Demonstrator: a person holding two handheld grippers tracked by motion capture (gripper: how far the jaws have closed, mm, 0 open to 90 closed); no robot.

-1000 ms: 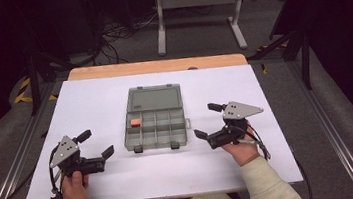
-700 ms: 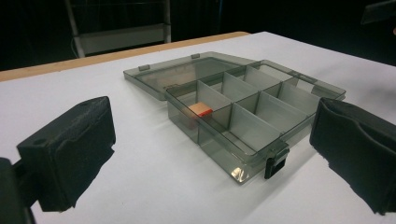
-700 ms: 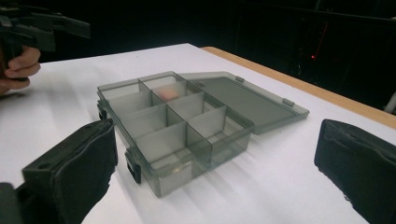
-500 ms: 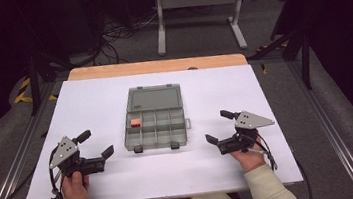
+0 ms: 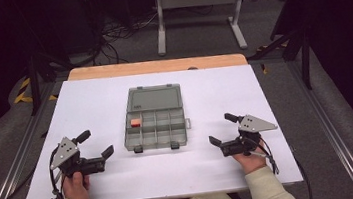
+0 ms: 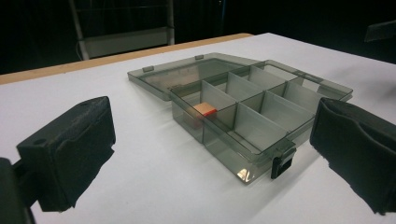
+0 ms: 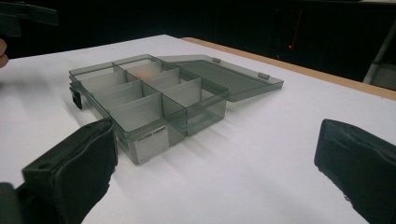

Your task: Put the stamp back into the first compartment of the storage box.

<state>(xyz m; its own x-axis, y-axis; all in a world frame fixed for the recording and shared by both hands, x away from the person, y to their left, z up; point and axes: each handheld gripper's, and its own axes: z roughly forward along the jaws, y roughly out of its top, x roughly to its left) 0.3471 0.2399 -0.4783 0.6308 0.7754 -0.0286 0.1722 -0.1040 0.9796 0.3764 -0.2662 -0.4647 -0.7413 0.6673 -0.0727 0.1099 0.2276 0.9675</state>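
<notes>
A smoky grey plastic organiser box (image 5: 156, 124) lies open in the middle of the white table, its lid (image 5: 153, 98) folded flat toward the far side. One small orange block (image 5: 136, 121) sits in the far left compartment, also seen as the orange block (image 6: 205, 110) through the box wall. My left gripper (image 5: 95, 144) rests near the front left, open and holding nothing, with the box (image 6: 254, 105) ahead of its jaws. My right gripper (image 5: 222, 129) stands at the front right, open and holding nothing, facing the box (image 7: 149, 100).
The white table top (image 5: 244, 92) has a wooden strip (image 5: 155, 66) along its far edge. Beyond it stand a metal stand (image 5: 199, 11) and floor cables (image 5: 116, 33). Two black latches (image 5: 138, 149) sit on the box's near side.
My right gripper has moved back toward the person and slightly right, away from the box. The left gripper has stayed where it was.
</notes>
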